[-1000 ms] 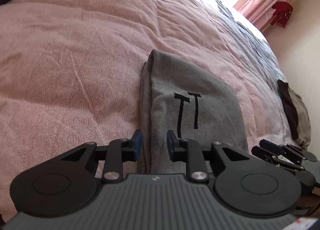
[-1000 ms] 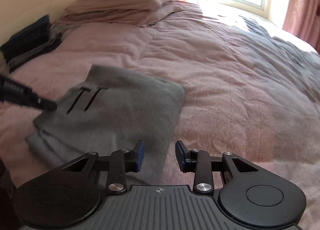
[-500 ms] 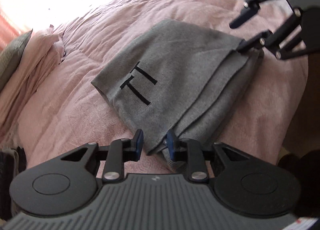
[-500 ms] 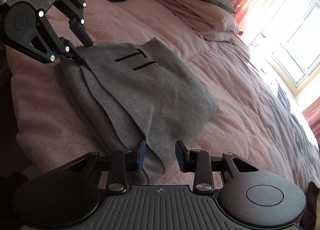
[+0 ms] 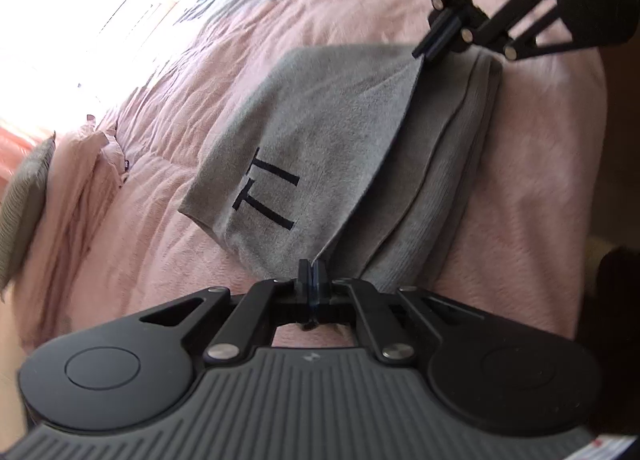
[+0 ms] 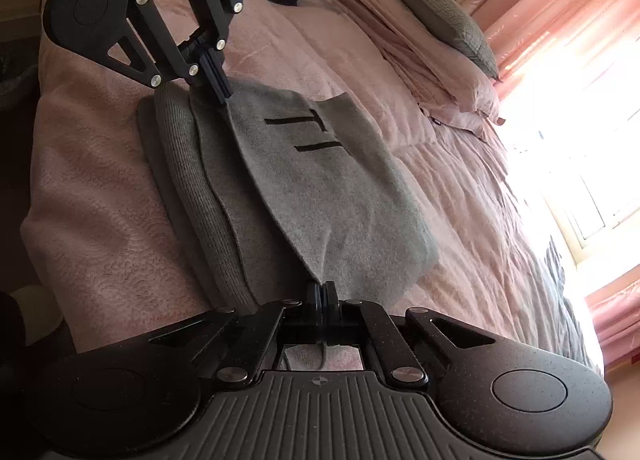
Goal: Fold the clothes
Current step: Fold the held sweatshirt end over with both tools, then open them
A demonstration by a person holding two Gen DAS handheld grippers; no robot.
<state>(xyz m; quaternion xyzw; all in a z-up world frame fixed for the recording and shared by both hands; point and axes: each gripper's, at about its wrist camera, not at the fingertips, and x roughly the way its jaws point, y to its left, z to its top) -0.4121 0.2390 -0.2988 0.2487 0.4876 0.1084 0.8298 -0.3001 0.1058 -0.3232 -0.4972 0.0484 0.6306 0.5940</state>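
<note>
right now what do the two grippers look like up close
Both the left gripper and right gripper are matte black, with linkage arms on silver rivets, round discs at each side, a ribbed grey body bearing a small round emblem, and dark blue pads. No cables or sleeves show.

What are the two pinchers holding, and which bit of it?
Both hold the grey garment. The left gripper and the right gripper are each shut on one corner of its top layer, at opposite ends of the same edge.

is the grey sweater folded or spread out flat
Folded: the grey sweater lies in stacked layers on the pink bedspread, with the left gripper and right gripper each shut on a corner of its top layer.
</note>
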